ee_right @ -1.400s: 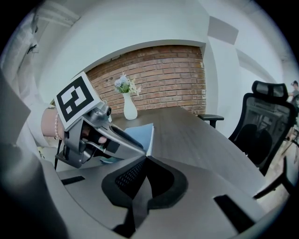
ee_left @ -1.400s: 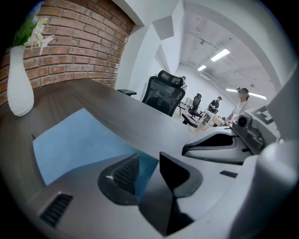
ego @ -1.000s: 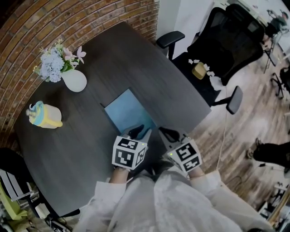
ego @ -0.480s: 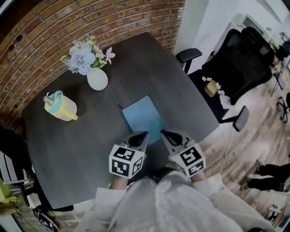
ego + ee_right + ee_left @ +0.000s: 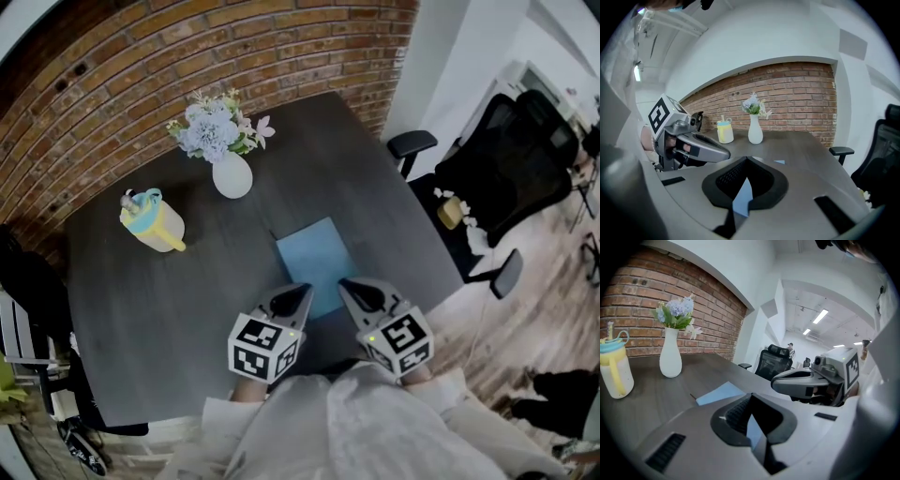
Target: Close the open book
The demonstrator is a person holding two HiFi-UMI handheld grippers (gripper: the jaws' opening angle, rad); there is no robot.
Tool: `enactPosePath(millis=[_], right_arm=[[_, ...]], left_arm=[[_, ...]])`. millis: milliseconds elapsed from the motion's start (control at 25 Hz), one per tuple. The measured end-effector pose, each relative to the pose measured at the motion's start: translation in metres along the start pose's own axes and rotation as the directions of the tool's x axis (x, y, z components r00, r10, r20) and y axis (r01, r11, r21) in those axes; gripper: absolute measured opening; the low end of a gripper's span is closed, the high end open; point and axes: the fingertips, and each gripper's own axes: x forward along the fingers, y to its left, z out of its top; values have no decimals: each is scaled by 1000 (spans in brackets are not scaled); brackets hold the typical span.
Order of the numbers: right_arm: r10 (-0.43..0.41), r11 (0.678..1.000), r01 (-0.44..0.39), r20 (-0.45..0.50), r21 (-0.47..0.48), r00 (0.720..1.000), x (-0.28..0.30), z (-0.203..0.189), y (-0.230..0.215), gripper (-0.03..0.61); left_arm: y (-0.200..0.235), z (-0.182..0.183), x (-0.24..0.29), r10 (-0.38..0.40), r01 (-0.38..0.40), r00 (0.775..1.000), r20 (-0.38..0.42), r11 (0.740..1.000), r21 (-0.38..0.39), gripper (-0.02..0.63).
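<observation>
Drawn back from the book (image 5: 317,261) and raised since the earlier frames, the left gripper (image 5: 301,293) and right gripper (image 5: 349,286) are seen side by side at lower centre of the head view. Both are clenched shut and empty, the left jaws having just been closing on nothing. Just above their tips, the blue book is laid closed and flat on the dark table (image 5: 141,309). Farther, at upper left, a yellow cup (image 5: 155,222) and a white vase (image 5: 232,175) of flowers are set near a brick wall (image 5: 187,56).
</observation>
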Motion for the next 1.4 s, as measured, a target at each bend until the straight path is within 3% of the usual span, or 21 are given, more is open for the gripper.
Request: enactPosePath(millis=[400, 1400], right_arm=[[46, 997, -44, 43, -57, 998, 9, 1, 6, 6], [52, 998, -52, 6, -32, 999, 8, -9, 7, 6]], left_arm=[[3, 1, -2, 31, -31, 999, 12, 999, -26, 6], [2, -10, 0, 31, -32, 999, -17, 999, -39, 5]])
